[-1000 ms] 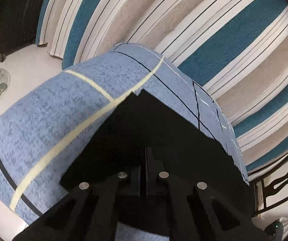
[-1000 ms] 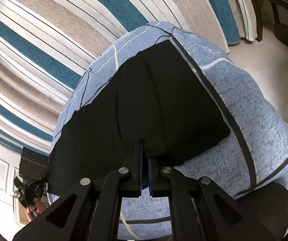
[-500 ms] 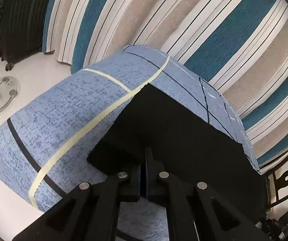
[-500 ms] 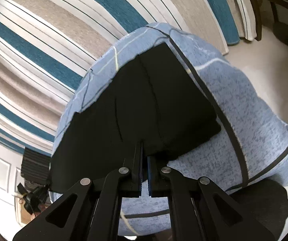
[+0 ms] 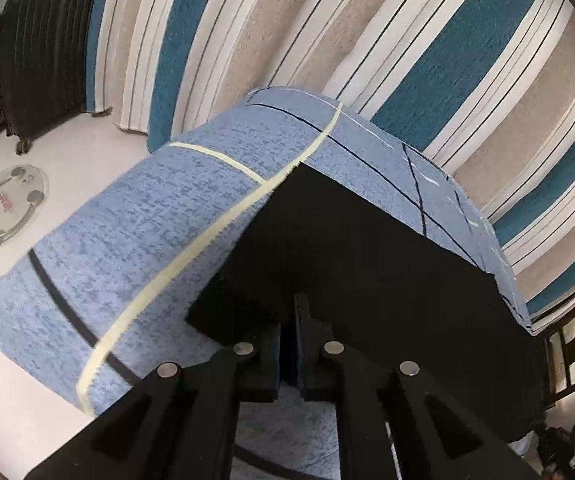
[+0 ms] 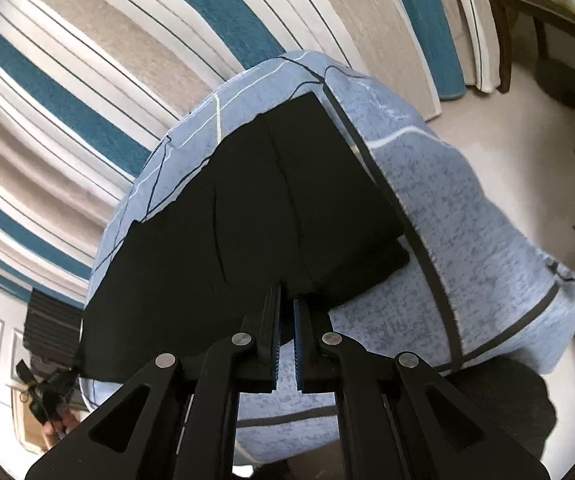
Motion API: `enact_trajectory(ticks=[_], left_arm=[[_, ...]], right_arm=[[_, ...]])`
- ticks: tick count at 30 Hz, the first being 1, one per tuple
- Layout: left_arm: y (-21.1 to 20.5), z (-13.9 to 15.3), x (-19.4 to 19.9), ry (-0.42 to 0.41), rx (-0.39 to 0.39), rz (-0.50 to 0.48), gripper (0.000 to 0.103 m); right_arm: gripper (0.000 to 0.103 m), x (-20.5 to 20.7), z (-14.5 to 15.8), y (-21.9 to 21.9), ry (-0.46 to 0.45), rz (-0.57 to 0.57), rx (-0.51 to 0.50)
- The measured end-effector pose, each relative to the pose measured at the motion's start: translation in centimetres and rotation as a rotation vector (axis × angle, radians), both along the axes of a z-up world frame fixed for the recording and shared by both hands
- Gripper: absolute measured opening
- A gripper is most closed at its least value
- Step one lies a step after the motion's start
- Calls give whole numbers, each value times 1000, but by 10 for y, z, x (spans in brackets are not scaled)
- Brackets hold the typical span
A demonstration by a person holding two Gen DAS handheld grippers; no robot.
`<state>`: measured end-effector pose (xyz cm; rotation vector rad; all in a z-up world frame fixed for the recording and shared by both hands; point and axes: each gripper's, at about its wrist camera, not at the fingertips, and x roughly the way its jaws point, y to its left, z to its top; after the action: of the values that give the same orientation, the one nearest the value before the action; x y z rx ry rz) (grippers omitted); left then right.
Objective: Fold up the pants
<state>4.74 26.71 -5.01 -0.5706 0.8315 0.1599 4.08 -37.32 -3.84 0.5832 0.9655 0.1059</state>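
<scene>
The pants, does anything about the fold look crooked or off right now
Slightly. In the right wrist view the black pants show a lower layer poking out past the top layer at the near right corner, so the edges do not line up. The same offset shows by the left tongs. Nothing looks torn or spilled.

Red print on glass bathroom scale (image 5: 7, 204), too small/blurred to read; no other text.

1. Left hand-held gripper (image 5: 288, 322): fingers nearly together with a narrow gap, tips pinching the pants (image 5: 367, 264) edge.
2. Right hand-held gripper (image 6: 286, 304): same narrow gap, tips at the pants edge.
</scene>
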Motion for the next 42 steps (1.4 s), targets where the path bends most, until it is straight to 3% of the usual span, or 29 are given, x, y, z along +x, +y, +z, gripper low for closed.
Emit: enact_trajectory(ticks=[2,4,6,10,15,16,18,20,24,27,31,35,39,42], left_arm=[[6,2,-5,1,-3,23,12],[11,6,-11,-4,-3,46,12],[14,12,-16,-6,35,81,12],[14,28,-20,-30,102,113,12],[-28,40,-5,-79,118,-30,12],[-40,41,-1,-84,121,-66,12],[-62,37,7,-80,118,-139,12],[-79,29,12,-66,106,-200,12],[-91,3,15,13,116,-253,12],[-91,4,11,-4,137,-266,12],[-87,12,12,-6,161,-240,14],[-67,12,13,-5,165,-162,25],[-48,3,10,-13,104,-149,25],[-48,8,3,-12,144,-133,25]], right_arm=[[7,-3,4,-2,2,-7,-18],[10,-11,12,-5,9,-53,-117],[10,-19,19,-10,2,-93,-201],[10,-24,36,-10,-65,-97,-270],[10,-5,40,16,-136,-5,-281],[10,0,33,21,-137,18,-292],[10,8,11,23,-50,45,-322],[10,4,5,17,-80,47,-297],[10,-5,12,15,-75,59,-344],[10,-1,23,25,-98,69,-404],[16,9,25,45,-133,138,-384],[20,16,12,65,-140,224,-370],[23,19,4,67,-110,211,-375],[23,16,15,76,-126,221,-380]])
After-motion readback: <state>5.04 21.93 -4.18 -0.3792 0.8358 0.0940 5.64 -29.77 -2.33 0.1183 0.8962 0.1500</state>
